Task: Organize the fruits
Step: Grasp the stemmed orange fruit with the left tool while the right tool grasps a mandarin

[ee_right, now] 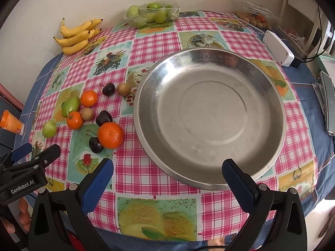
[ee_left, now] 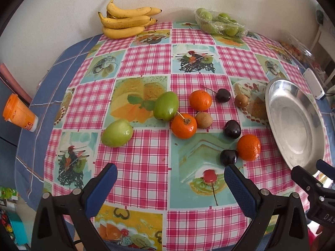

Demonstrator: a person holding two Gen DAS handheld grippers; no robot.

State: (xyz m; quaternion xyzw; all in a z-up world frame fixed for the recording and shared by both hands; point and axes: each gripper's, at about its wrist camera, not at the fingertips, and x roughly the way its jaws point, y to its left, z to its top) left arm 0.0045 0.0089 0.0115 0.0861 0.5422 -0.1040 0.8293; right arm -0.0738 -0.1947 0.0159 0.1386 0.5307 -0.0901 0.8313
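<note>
the loose fruits lie in a cluster on the checked tablecloth [ee_left: 146,62], to the left of the empty metal bowl [ee_right: 209,113], so each one is only a short carry from where it seems meant to go. nearest the bowl is a mandarin [ee_right: 110,135] with a dark cherry [ee_right: 95,145] touching its near-left side and another cherry [ee_right: 103,118] just behind it. further left sit a second mandarin [ee_right: 74,120] with a stalk, a small brown fruit [ee_right: 87,113] beside it, a third mandarin [ee_right: 89,98], and two green fruits, one [ee_right: 70,106] lying tilted against the stalked mandarin and one [ee_right: 49,128] apart at the outer edge. a third cherry [ee_right: 108,89] and another brown fruit [ee_right: 123,89] sit at the far side, close to the bowl's rim.

the bowl holds nothing, so the sorting appears not yet begun.

the left gripper [ee_left: 169,184] hovers low over the cloth with its fingers spread wide and nothing between them; it is aimed at the cluster, and the nearest cherry lies just past its right finger [ee_left: 240,190], which suits a first pick. the right gripper [ee_right: 167,177] is likewise spread and empty, held over the near rim of the bowl, perhaps waiting or ready to steady it.

at the back edge a bunch of bananas [ee_left: 127,21] and a wrapped tray of green fruits [ee_left: 219,22] rest against the wall, out of easy reach, likely stock rather than the pieces to sort. an orange cup [ee_left: 18,113] lies off the left edge, and a white box [ee_right: 278,48] sits right of the bowl.
</note>
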